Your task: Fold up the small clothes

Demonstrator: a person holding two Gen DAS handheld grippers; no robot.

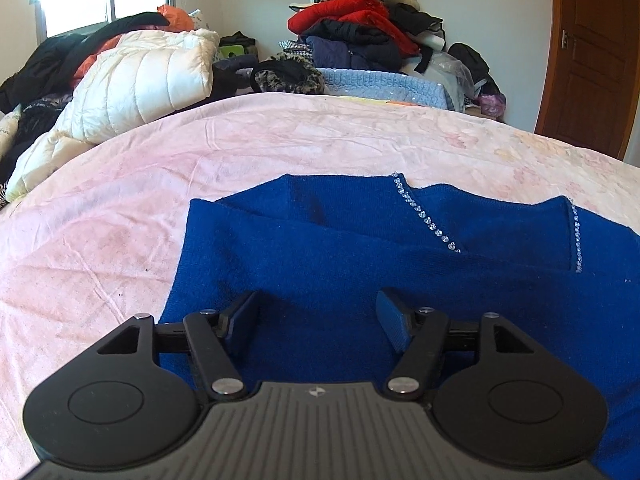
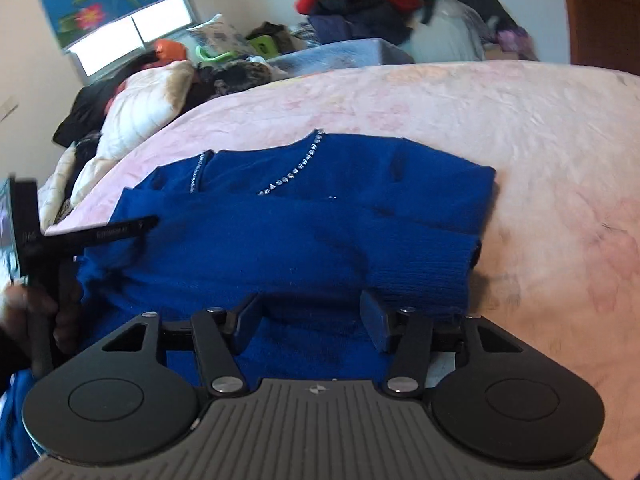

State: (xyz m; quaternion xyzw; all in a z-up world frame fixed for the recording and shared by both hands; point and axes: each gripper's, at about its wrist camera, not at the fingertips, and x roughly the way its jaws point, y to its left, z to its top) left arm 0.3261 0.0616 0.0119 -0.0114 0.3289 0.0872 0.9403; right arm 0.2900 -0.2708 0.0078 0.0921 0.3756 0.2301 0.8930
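Note:
A blue knitted garment (image 1: 360, 248) with a row of rhinestones along its neckline lies folded over on the pink bedspread (image 1: 120, 208). My left gripper (image 1: 318, 320) hovers low over its near left part, jaws open, nothing pinched between the pads. In the right wrist view the same blue garment (image 2: 304, 224) spreads across the bed, its ribbed hem at the right. My right gripper (image 2: 310, 320) stands open over the garment's near edge, with the cloth below the fingers and not clamped. The other gripper's handle, held by a hand (image 2: 36, 320), shows at the left edge.
A white quilted duvet (image 1: 144, 80) and dark clothes lie at the far left of the bed. A heap of clothes (image 1: 360, 28) with a red item on top stands against the back wall, beside a light blue knit (image 1: 384, 88). A wooden door (image 1: 592, 52) is at the right.

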